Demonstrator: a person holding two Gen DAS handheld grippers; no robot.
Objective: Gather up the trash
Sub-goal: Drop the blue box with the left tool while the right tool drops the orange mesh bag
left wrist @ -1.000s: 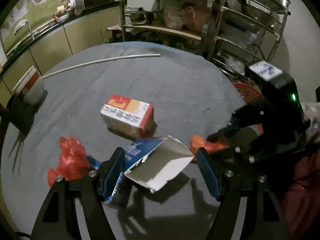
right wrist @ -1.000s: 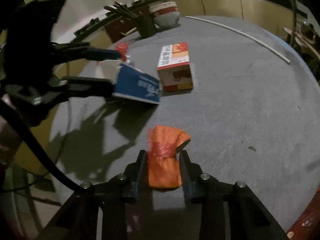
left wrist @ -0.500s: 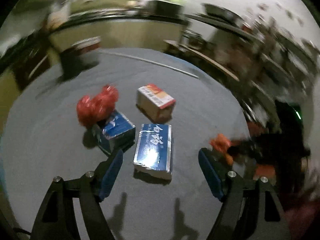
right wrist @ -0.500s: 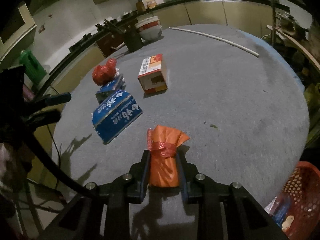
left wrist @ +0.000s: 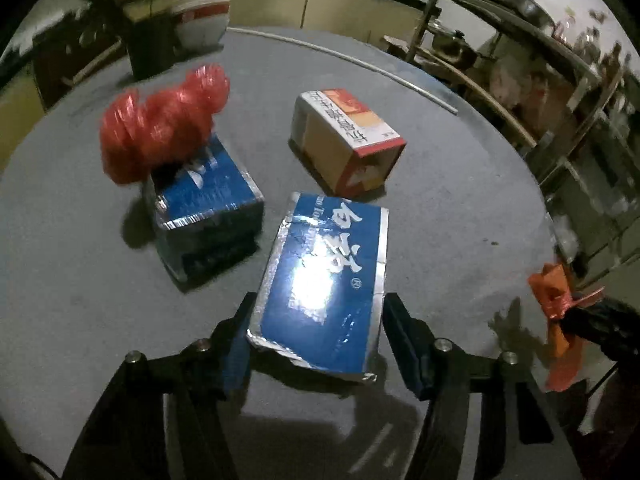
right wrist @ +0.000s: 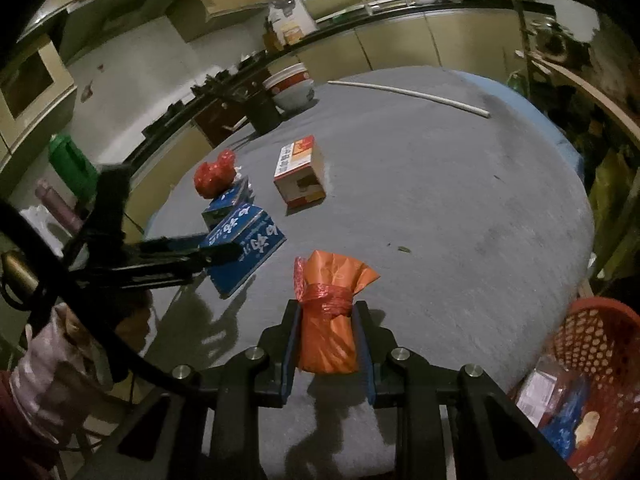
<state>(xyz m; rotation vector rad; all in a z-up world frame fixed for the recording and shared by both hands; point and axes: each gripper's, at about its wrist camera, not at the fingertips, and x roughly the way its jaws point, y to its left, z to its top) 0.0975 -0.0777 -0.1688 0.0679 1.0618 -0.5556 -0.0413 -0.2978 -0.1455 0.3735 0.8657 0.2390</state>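
Right wrist view: both tongs were loaded, the basket was next.
The right tongs (right wrist: 329, 344) were clamped on a soft orange bag (right wrist: 328, 320) tied with red film; the red mesh basket (right wrist: 600, 344) sat low to their right. The left tongs (left wrist: 316, 340) stood wide, pads flanking a glossy blue carton (left wrist: 324, 284) on the grey desk (left wrist: 460, 208), grip uncertain. Judged next move: carry the bag over the basket and release.

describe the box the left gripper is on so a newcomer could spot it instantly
On the round grey table, look at the cluster of three boxes. It is the flat blue box with large white characters and silver edges, nearest the camera, lying between the left gripper jaws. The other blue box has a red bag on it; the third box is tan, white and red.
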